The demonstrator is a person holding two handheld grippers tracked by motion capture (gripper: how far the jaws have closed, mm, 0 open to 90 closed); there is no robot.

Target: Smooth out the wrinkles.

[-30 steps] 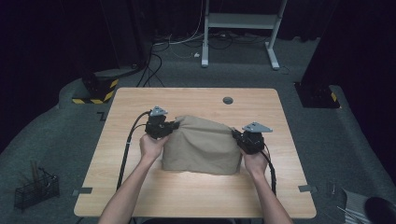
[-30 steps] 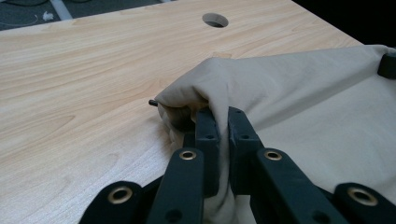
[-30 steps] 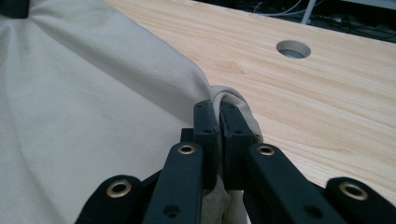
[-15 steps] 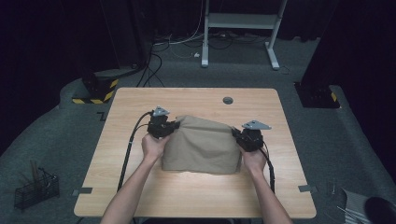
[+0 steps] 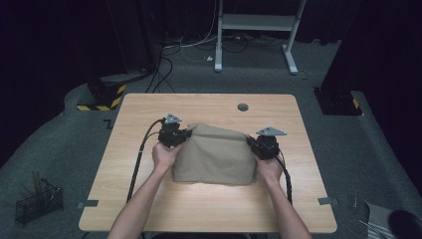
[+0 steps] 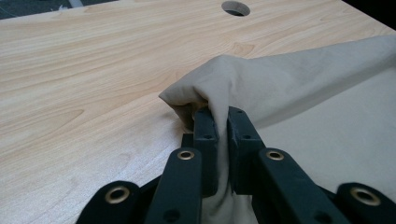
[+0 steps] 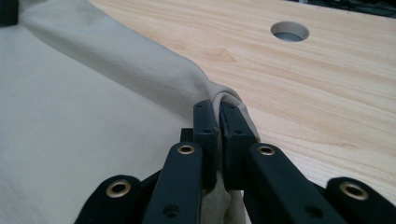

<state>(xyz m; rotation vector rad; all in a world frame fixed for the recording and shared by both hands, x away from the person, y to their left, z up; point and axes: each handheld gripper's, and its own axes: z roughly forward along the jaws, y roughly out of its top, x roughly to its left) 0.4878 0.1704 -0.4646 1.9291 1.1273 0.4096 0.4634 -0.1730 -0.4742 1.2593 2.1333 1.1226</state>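
High view: beige cloth [image 5: 214, 154] lies mid-bench [image 5: 149, 104], each far corner clamped by the left hand-held gripper [image 6: 223, 122] and right hand-held gripper [image 7: 218, 114]. Move both grippers evenly, keeping the lifted edge taut, so the fold lands square.

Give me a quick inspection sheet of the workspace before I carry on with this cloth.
Surface: wooden table, round hole near far edge.
Job's things: beige cloth, far edge lifted at both corners.
Clutter: nothing seen on the table.
Grippers: left gripper and right gripper each shut on a cloth corner.
Cables: black cable trails from left gripper across the table.
Surroundings: dark room, wire basket on floor, white stand beyond.
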